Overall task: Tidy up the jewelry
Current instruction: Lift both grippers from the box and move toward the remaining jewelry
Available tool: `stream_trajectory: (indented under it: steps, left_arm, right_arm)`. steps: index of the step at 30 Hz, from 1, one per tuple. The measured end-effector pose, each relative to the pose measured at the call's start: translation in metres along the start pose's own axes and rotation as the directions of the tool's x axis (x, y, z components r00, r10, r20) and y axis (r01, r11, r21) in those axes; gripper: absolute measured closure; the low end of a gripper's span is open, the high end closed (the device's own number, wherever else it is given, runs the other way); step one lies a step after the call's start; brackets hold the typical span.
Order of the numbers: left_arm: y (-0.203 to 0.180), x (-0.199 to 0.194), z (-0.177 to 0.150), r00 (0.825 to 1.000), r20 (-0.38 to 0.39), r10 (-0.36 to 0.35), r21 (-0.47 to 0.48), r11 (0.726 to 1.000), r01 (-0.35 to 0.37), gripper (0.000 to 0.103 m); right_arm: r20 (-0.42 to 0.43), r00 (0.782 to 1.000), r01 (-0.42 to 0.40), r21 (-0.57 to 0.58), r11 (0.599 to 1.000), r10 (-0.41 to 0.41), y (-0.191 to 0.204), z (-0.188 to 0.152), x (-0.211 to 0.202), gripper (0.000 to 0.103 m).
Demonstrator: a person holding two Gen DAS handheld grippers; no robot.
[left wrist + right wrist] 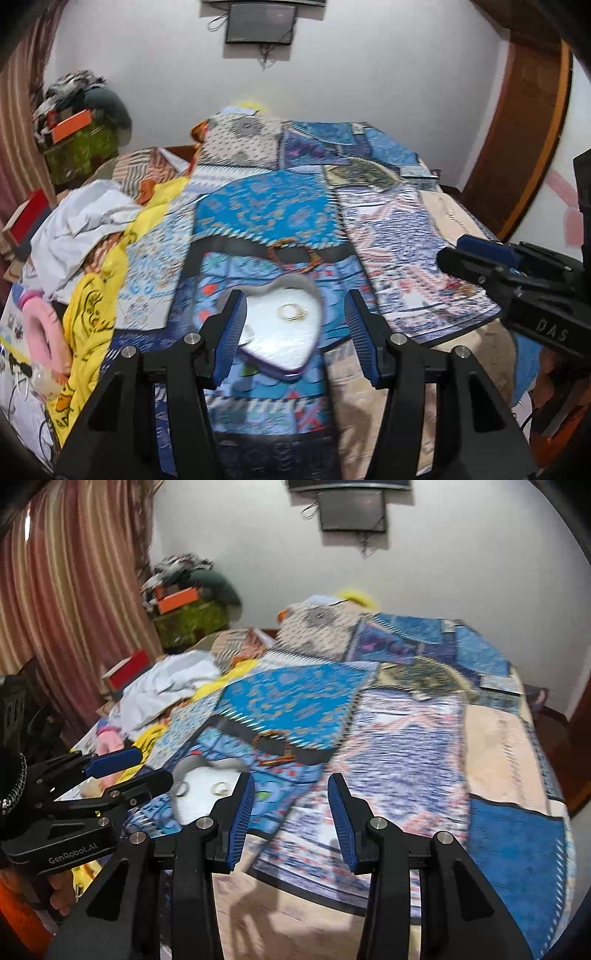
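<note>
While a patchwork bedspread in blues and creams covers the whole bed, a heap of white and yellow clothes lies along its left edge. Near the middle of the spread sits a heart-shaped white tray, and just beyond it lie dark bangles, blurred. From the left wrist view the left gripper hangs above the tray with its blue-padded fingers standing wide and nothing between them. Beside it, the right gripper hovers over bare quilt, its fingers moderately apart and empty. On the tray's white floor, the right wrist view shows 2 small rings lying apart; the other view shows only 1 clearly.
</note>
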State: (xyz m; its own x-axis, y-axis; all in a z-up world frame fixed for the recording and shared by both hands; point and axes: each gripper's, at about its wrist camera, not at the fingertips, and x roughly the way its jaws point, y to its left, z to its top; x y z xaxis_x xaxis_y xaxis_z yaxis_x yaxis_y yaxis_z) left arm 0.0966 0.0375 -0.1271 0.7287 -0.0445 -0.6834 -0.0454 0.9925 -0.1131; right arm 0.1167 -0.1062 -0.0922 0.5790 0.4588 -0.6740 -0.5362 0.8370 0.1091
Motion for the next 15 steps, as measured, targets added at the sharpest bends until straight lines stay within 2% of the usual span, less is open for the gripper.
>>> stream_trajectory:
  steps: [8,15]
  left_arm:
    - [-0.051,0.013,0.008,0.997,-0.019,-0.076,0.078,0.994,0.077,0.049]
    - [-0.087,0.029,0.011,0.992,-0.051,-0.115,0.144,0.982,0.121,0.048]
  right_arm:
    - [0.023,0.991,0.127,0.081,0.989,-0.130,-0.060,-0.019,-0.040,0.065]
    - [-0.015,0.980,0.196,0.157,0.968,-0.196,-0.100,-0.044,-0.050,0.064]
